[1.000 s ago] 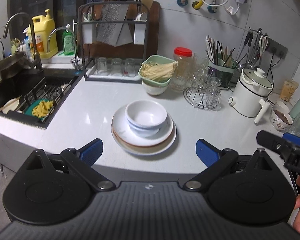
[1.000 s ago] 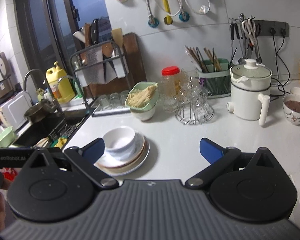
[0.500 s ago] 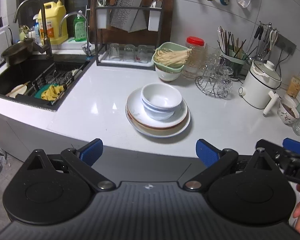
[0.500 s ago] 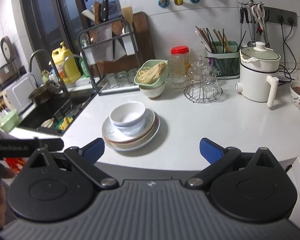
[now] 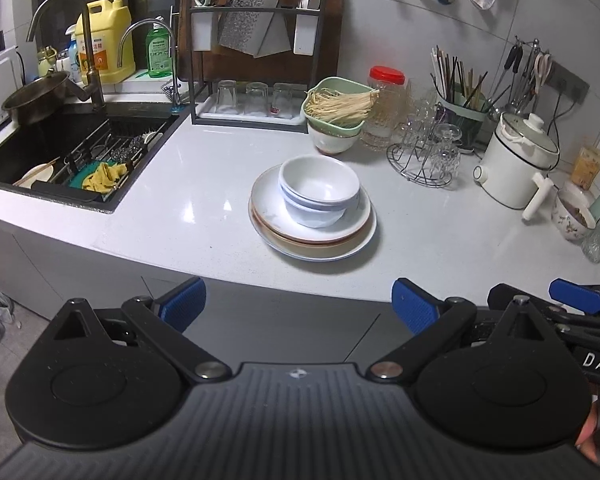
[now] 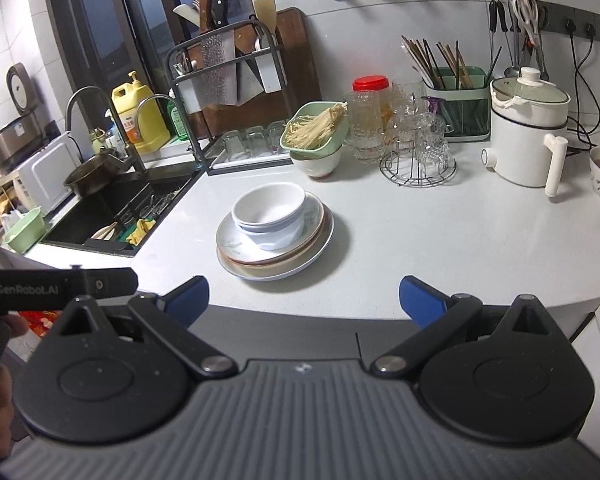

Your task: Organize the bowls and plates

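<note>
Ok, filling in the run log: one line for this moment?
left gripper: open, empty | right gripper: open, empty | bowls: nested on plates | counter: stack untouched

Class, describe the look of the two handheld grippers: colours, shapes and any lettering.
Both the left gripper and right gripper have black bodies with a ribbed grey centre, two round discs, jointed black arms and blue ribbed pads. White lettering reads "GenRobot.AI" on the left, "DAS" on the right.

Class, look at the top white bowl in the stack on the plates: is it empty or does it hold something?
Empty. The top white bowl sits upright, nested in another bowl on the stacked plates, and both views show its bare white interior.
</note>
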Demonstrator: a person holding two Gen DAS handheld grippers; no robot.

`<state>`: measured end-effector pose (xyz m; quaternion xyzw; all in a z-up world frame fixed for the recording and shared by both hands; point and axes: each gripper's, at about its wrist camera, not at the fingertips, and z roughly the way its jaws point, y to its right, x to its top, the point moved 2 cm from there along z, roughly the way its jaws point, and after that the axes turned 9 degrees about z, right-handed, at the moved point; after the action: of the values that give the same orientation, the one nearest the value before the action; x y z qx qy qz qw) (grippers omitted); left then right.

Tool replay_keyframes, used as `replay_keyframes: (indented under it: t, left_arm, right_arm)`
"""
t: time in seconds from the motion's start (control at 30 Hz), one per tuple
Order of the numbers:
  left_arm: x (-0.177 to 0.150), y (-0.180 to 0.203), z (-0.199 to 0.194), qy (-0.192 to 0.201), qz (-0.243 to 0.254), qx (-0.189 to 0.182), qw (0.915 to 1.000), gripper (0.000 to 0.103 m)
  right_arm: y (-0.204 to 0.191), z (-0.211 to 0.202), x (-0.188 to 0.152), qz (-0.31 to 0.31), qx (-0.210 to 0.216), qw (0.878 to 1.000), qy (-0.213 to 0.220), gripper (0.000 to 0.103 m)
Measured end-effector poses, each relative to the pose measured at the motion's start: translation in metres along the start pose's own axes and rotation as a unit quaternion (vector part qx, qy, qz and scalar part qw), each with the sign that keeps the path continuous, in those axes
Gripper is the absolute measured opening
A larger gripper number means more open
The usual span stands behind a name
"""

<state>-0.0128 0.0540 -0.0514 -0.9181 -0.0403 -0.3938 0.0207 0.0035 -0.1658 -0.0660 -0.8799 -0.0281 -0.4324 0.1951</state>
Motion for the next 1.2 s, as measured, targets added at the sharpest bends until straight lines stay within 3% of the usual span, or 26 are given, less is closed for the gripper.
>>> replay_keyframes:
  t: [0.67, 0.97, 1.2]
  left_arm:
    - [-0.001, 0.01, 0.009, -0.015, 0.012, -0.021, 0.9996, 0.101]
    - [0.0, 0.008, 0.009, -0.01, 0.018, -0.001, 0.9998, 0.101]
    - [-0.004, 0.008, 0.003, -0.01, 0.016, -0.011, 0.9998, 0.101]
  right_arm:
    - [0.014, -0.003, -0.002, 0.015, -0.018, 1.0, 0.014, 0.103]
    - [0.017, -0.007, -0.003, 0.016, -0.023, 0.999, 0.02, 0.103]
    - [0.02, -0.01, -0.003, 0.02, -0.024, 0.999, 0.023, 0.103]
